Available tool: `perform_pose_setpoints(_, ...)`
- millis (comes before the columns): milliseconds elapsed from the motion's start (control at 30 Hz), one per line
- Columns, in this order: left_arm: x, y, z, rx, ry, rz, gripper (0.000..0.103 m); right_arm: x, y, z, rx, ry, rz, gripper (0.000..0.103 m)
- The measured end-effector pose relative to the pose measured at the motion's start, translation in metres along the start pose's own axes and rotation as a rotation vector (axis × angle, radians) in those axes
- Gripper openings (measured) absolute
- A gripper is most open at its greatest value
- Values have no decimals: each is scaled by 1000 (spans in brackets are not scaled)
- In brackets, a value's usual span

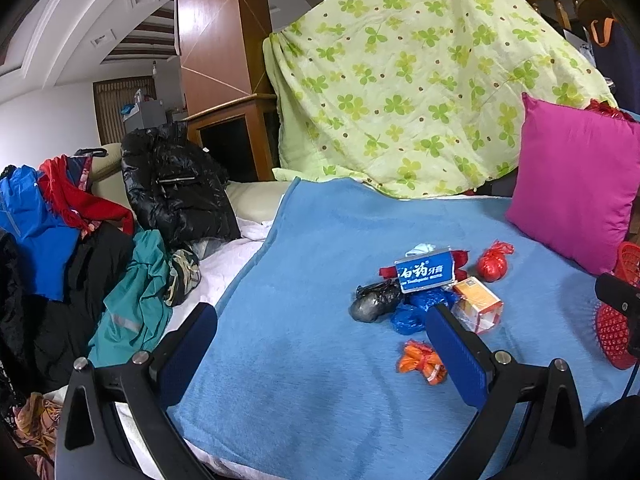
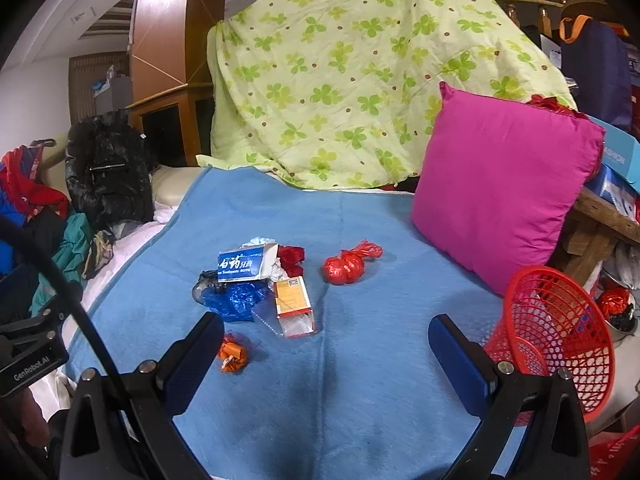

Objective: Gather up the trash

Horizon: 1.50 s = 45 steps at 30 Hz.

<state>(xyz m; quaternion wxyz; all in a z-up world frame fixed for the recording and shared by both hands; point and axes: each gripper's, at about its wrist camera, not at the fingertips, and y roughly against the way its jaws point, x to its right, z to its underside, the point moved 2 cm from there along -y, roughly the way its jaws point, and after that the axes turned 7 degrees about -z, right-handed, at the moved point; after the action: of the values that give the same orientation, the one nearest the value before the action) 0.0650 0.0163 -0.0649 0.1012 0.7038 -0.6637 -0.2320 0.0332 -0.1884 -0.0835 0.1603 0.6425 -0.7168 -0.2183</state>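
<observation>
Litter sits bunched at the middle of a blue blanket (image 1: 320,280), seemingly gathered for easy picking. The left hand-held gripper (image 1: 320,340) hovers wide open and empty, with the black bag (image 1: 374,302) and toothpaste box (image 1: 426,274) at about 1 o'clock and the orange wrapper (image 1: 422,362) just beside its right finger. The right hand-held gripper (image 2: 326,350), equally spread and holding nothing, has the orange carton (image 2: 294,304) at 11 o'clock and the red knotted bag (image 2: 346,268) at 12. A red mesh basket (image 2: 560,328) (likely the bin) waits at 3 o'clock, within easy reach.
</observation>
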Motion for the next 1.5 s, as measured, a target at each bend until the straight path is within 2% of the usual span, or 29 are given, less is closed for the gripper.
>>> perform_pose_setpoints(267, -5, -34, 7, -39, 8, -6, 103, -5, -37, -2, -32, 8, -12, 103)
perform_pose_setpoints(433, -7, -67, 18, -76, 2, 24, 103, 0, -82, -1, -72, 5, -68, 103)
perform_pose_setpoints(600, -6, -114, 43, -167, 3, 95, 103, 2, -145, 4, -147, 5, -131, 103)
perform_pose_setpoints(700, 1, -136, 57, -232, 1, 151, 103, -1, -180, 5, -190, -10, -175, 93)
perform_pose_setpoints(767, 10, -142, 63, -256, -7, 212, 103, -1, -201, 6, -224, -12, -179, 79)
perform_pose_setpoints(933, 34, -152, 66, -284, -40, 299, 103, 11, -242, 10, -304, -96, -234, 72)
perform_pose_setpoints(1033, 46, -156, 64, -313, -12, 380, 102, 18, -259, 16, -355, -172, -312, 72)
perform_pose_setpoints(1133, 60, -160, 64, -345, 6, 474, 97, 21, -266, 21, -406, -249, -419, 69)
perform_pose_setpoints(1200, 65, -163, 65, -364, -1, 484, 87, 17, -262, 26, -445, -261, -522, 69)
perform_pose_setpoints(1267, 69, -169, 69, -415, 17, 523, 76, 20, -258, 29, -452, -296, -580, 69)
perform_pose_setpoints(1333, 75, -179, 74, -473, 40, 553, 73, 30, -259, 28, -440, -334, -569, 69)
perform_pose_setpoints(1400, 80, -183, 78, -496, 34, 567, 73, 37, -261, 26, -426, -364, -546, 69)
perform_pose_setpoints(1500, 85, -188, 81, -513, 32, 583, 62, 36, -268, 25, -434, -396, -537, 69)
